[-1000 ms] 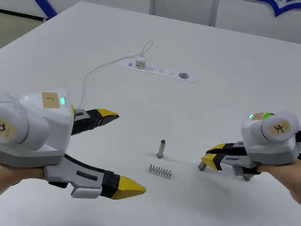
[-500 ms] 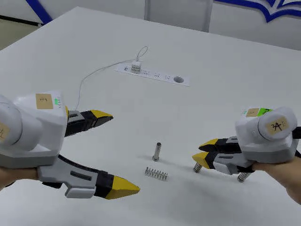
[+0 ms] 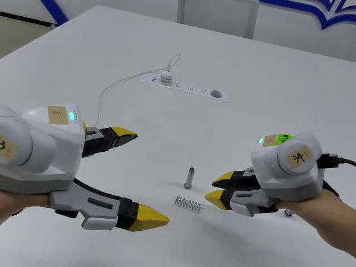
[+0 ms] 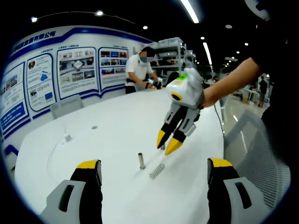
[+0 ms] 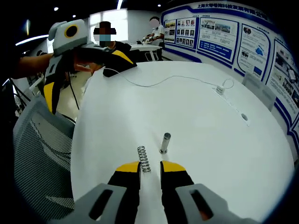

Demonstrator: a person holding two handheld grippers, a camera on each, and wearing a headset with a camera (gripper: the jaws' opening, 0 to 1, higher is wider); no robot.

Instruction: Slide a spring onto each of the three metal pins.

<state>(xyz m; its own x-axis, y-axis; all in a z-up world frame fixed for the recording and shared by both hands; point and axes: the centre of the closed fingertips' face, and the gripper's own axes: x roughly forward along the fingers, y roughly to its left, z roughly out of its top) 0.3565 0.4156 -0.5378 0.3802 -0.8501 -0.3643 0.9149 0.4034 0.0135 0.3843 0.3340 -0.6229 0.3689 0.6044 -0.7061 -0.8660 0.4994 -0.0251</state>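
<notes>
Left gripper point(image 3: 143, 177) is held with its jaws spread wide and nothing between them, low over the white table point(image 3: 267, 100). Right gripper point(image 3: 218, 189) faces it from the other side, its yellow-tipped jaws only a little apart and likewise empty. Between the two grippers a metal pin point(image 3: 190, 177) stands upright on the table, bare. A loose spring point(image 3: 188, 204) lies on its side just beside the pin, apart from it. In the right gripper view the spring sits just ahead of the jaw tips, untouched, with the pin a little beyond. Farther back on the table a white power strip point(image 3: 186, 88) lies flat, with a small plug in it and a thin white cable point(image 3: 117, 83) looping away.
</notes>
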